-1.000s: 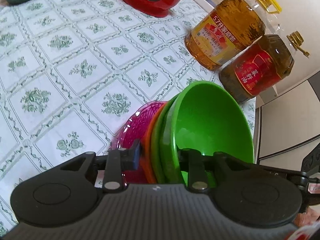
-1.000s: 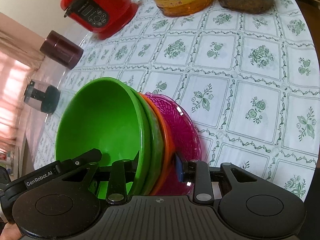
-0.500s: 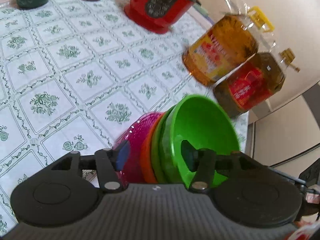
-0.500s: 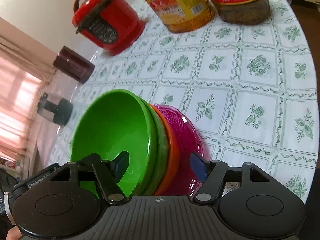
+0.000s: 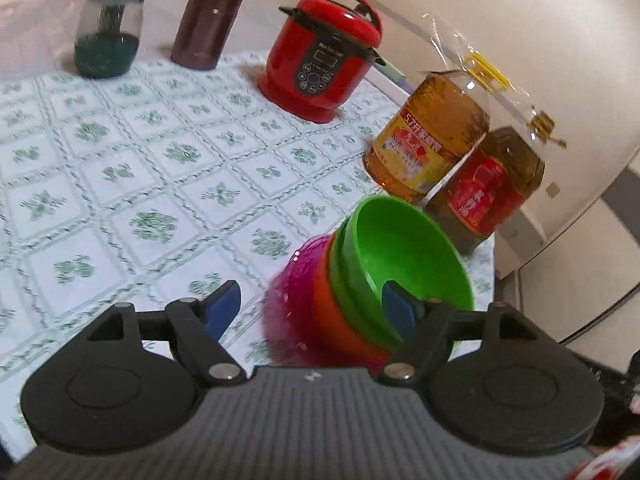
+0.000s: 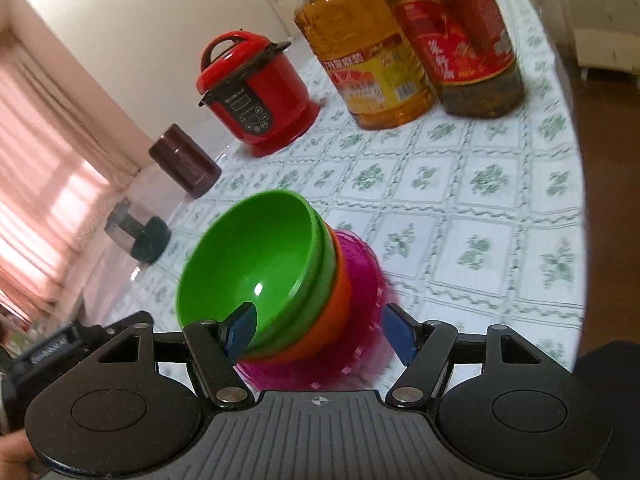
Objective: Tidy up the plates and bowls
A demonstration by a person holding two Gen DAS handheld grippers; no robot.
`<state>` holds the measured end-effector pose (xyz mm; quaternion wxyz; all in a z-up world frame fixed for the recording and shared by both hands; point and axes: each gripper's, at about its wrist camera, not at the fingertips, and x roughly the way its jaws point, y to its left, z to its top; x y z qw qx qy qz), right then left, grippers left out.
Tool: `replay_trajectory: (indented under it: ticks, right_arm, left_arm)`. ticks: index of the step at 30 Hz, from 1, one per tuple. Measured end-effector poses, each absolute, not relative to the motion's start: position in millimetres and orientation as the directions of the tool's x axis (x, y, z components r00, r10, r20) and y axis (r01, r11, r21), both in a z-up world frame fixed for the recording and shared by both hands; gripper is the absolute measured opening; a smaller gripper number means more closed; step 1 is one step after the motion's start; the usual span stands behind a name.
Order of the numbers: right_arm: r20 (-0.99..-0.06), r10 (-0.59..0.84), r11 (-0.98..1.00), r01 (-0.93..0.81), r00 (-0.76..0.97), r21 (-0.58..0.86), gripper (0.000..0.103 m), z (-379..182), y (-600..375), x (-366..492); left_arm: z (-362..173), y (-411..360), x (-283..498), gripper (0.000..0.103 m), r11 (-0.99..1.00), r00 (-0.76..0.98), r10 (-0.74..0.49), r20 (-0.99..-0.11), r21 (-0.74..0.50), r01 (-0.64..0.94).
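Both claws have just been opening and have drawn back from the stack, which a second ago they clamped from either side. Left claw [image 5: 310, 312]: released, jaws wide; the stack's near edge lies between the fingers, one blue pad in front of the green bowl's [image 5: 408, 256] inner wall, the other over bare cloth, neither pressing. Right claw [image 6: 318, 332]: released likewise, one pad in front of the green rim, the other just beside the pink dish [image 6: 360, 280], no grip evident.

Stack: top green bowl nested in a second green bowl [image 6: 326, 268], then an orange bowl [image 6: 340, 312], all seated in the pink dish at the bottom. It sits on the table [image 5: 120, 184], near its edge, close to the two oil bottles; it appears tilted in both views, though how much of that is lens distortion cannot be told. The top bowl is empty; what the lower ones hold beyond each other is hidden.

Progress, as judged: nesting looks finished and the stack set down; no loose plate or bowl shows elsewhere on the cloth, so little or nothing appears left.

Other containers: yellow-label bottle [image 5: 428, 148] and red-label bottle [image 5: 492, 192], both holding amber oil; red cooker [image 5: 324, 68], lid shut; dark canister [image 5: 208, 24]; glass jar [image 5: 108, 32], dark contents in its lower part.
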<state>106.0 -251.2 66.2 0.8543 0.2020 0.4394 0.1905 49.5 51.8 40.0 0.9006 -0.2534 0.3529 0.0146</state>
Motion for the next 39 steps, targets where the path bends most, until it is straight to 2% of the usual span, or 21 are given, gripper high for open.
replay_trajectory:
  ticks: [9, 21, 30, 35, 39]
  right_arm:
    - [-0.728, 0.437, 0.895, -0.171, 0.528, 0.413, 0.07, 39.2, -243.6, 58.9]
    - [-0.772, 0.357, 0.933, -0.166, 0.526, 0.319, 0.07, 25.2, -232.9, 30.0]
    - [-0.788, 0.316, 0.947, -0.23, 0.528, 0.226, 0.07, 23.8, -215.0, 17.6]
    - [-0.802, 0.297, 0.951, -0.237, 0.518, 0.199, 0.07, 23.4, -212.6, 15.7]
    - [-0.806, 0.3, 0.949, -0.241, 0.51, 0.201, 0.07, 22.8, -211.9, 15.0]
  left_arm:
    - [16.4, 19.4, 16.0, 0.075, 0.929, 0.721, -0.132, -0.68, -0.339, -0.149]
    - [-5.5, 10.5, -0.6, 0.073, 0.941, 0.626, -0.089, -0.775, -0.271, -0.202]
    - [-8.5, -2.2, -9.6, 0.07, 0.966, 0.617, -0.078, -0.783, -0.213, -0.148]
    - [-13.6, -5.9, -13.3, 0.07, 0.964, 0.606, -0.12, -0.786, -0.238, -0.118]
    - [-16.9, -7.8, -14.3, 0.07, 0.967, 0.593, -0.108, -0.798, -0.223, -0.125]
